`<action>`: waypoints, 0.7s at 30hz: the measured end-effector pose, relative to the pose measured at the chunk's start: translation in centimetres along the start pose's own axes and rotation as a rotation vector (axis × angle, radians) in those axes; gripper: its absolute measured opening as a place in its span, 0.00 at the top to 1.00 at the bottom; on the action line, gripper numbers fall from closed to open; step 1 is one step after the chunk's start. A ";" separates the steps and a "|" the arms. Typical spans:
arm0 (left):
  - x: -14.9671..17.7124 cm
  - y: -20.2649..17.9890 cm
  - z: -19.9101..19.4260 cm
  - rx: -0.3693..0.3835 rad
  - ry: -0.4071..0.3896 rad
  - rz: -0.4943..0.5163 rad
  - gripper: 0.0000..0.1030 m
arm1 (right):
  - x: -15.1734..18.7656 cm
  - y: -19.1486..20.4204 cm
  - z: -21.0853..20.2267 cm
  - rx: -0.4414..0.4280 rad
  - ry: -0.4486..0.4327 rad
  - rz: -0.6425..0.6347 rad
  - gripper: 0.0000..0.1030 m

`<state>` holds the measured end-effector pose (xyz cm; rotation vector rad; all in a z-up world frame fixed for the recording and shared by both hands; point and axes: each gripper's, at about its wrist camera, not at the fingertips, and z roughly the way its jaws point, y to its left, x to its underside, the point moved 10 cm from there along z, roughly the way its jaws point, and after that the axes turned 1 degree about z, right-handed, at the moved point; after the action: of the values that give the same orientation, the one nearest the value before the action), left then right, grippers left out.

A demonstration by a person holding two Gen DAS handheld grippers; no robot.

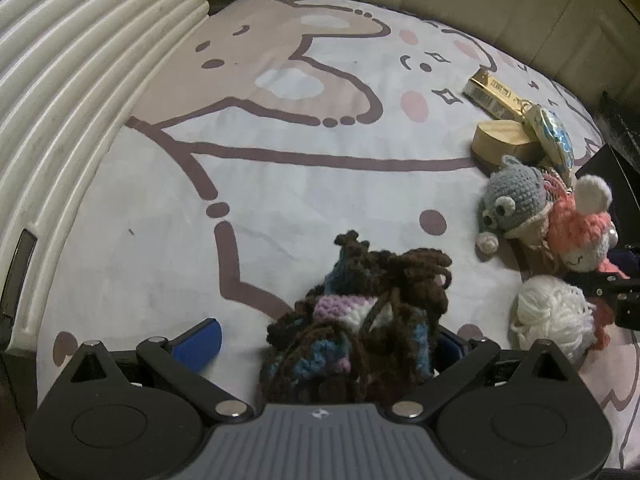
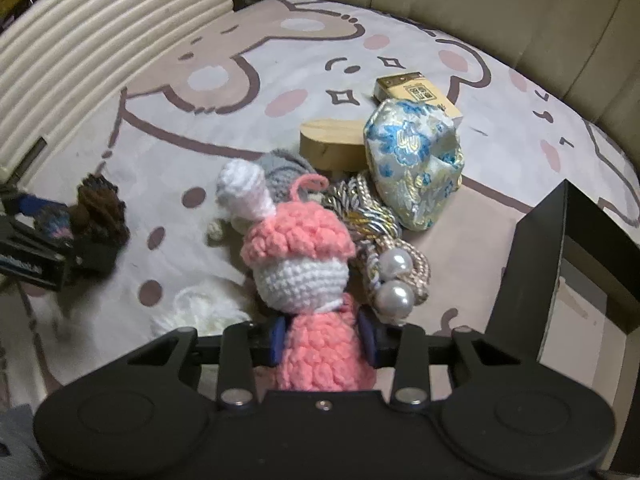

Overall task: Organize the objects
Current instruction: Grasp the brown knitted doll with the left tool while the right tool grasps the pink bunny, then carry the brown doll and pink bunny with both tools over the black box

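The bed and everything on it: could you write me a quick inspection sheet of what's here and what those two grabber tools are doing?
Surface: cartoon bedsheet.
Job's things: pink doll, brown yarn doll, grey crochet toy, white yarn ball.
Clutter: wooden block, brocade pouch, cord with pearls, yellow box.
Grippers: right gripper fingers clamp the pink doll; left gripper open around the brown yarn doll.
Cables: nothing seen.
Surroundings: ribbed white panel, padded headboard, black box.

Bed sheet — pale, printed with brown-outlined cartoon animals, pink cheek spots. Ribbed cream headboard at left. Padded beige panel behind — a black frame at right.
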<state>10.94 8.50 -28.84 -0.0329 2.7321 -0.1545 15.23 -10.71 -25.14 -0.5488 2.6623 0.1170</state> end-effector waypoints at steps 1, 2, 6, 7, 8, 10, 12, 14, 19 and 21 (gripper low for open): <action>-0.1 0.0 -0.1 0.005 -0.002 -0.004 0.09 | -0.1 0.1 -0.2 -0.004 -0.001 0.002 0.63; -0.1 -0.1 -0.3 0.012 -0.003 -0.006 0.11 | -0.1 0.2 -0.3 -0.007 -0.002 0.001 0.64; -0.3 -0.9 -0.9 0.042 0.001 0.016 0.32 | 0.1 0.8 -1.0 -0.025 -0.005 -0.006 0.64; -0.3 -1.1 -1.0 0.040 0.002 0.019 0.36 | 0.2 0.9 -1.2 -0.027 -0.005 -0.006 0.64; -0.4 -1.2 -1.1 0.037 -0.004 0.026 0.39 | 0.3 0.9 -1.3 -0.031 -0.006 -0.002 0.64; -0.5 -1.3 -1.6 0.030 -0.022 0.038 0.48 | 0.4 0.8 -1.7 -0.040 -0.011 0.009 0.64; -0.7 -1.4 -2.2 0.026 -0.033 0.046 0.51 | 0.4 0.8 -2.2 -0.043 -0.023 0.018 0.64; -0.9 -1.5 -2.9 0.019 -0.047 0.058 0.52 | 0.3 0.8 -2.9 -0.047 -0.040 0.030 0.65; -1.6 -2.1 -5.0 0.019 -0.093 0.072 0.53 | -0.4 0.7 -5.1 -0.064 -0.092 0.073 0.65; -2.1 -2.3 -6.0 0.016 -0.119 0.076 0.53 | -0.7 0.7 -6.0 -0.072 -0.112 0.094 0.65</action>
<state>10.46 6.90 -22.25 0.0636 2.6091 -0.1478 13.21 -10.86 -19.38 -0.4262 2.5829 0.2647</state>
